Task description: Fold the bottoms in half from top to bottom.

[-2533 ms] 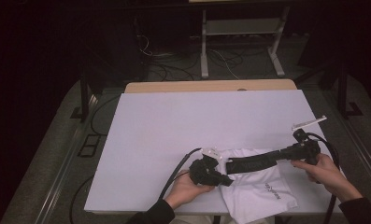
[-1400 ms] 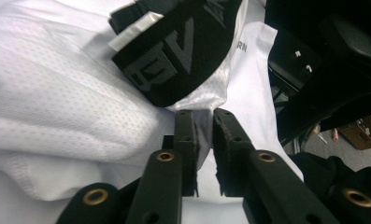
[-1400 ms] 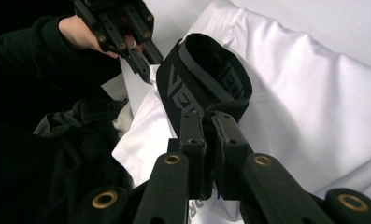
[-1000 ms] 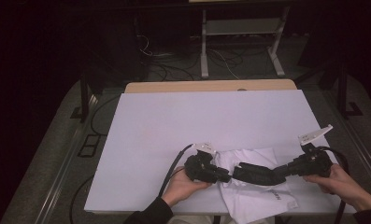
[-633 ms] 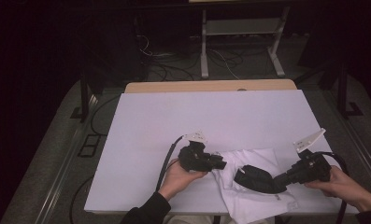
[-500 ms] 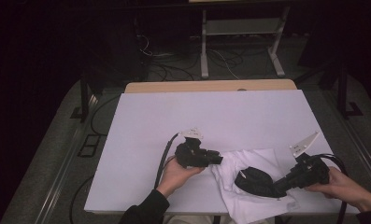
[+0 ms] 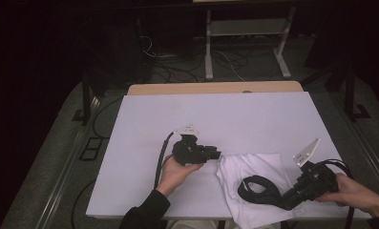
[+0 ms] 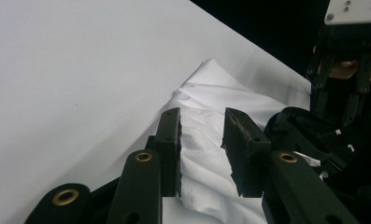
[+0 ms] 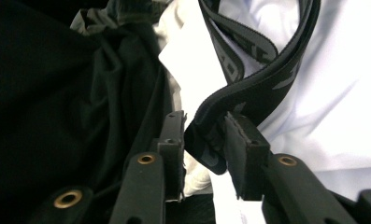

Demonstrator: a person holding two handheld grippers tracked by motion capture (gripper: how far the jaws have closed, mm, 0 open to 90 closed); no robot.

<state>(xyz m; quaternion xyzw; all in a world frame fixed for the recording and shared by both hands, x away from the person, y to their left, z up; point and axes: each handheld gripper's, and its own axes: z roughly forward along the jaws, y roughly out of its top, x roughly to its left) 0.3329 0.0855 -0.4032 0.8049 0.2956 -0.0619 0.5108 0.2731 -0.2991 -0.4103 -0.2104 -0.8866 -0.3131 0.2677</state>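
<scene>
high view: the left hand-held gripper (image 7: 215, 154) lies level in the left hand (image 7: 176, 171), pointing right toward the white cloth (image 7: 254, 177), its jaws just short of the cloth's left edge. the right hand-held gripper (image 7: 278, 199) points left and down from the right hand (image 7: 354, 190), near the tabletop's (image 7: 235, 119) front edge, its jaws at the black strap (image 7: 258, 188) that lies looped on the cloth. the far and left parts of the tabletop are bare, with open room there.

left gripper view: the jaws stand partly apart with nothing between the pads (image 8: 173, 140); the white cloth (image 8: 206, 140) lies past them on the tabletop (image 8: 71, 84), and the strap (image 8: 309, 135) sits to the right.

right gripper view: the jaws have just been opening; the strap (image 9: 248, 98) runs between the pads (image 9: 241, 140), and i cannot tell whether they press on it. white cloth (image 9: 332, 98) lies under it, dark fabric (image 9: 71, 102) to the left.
</scene>
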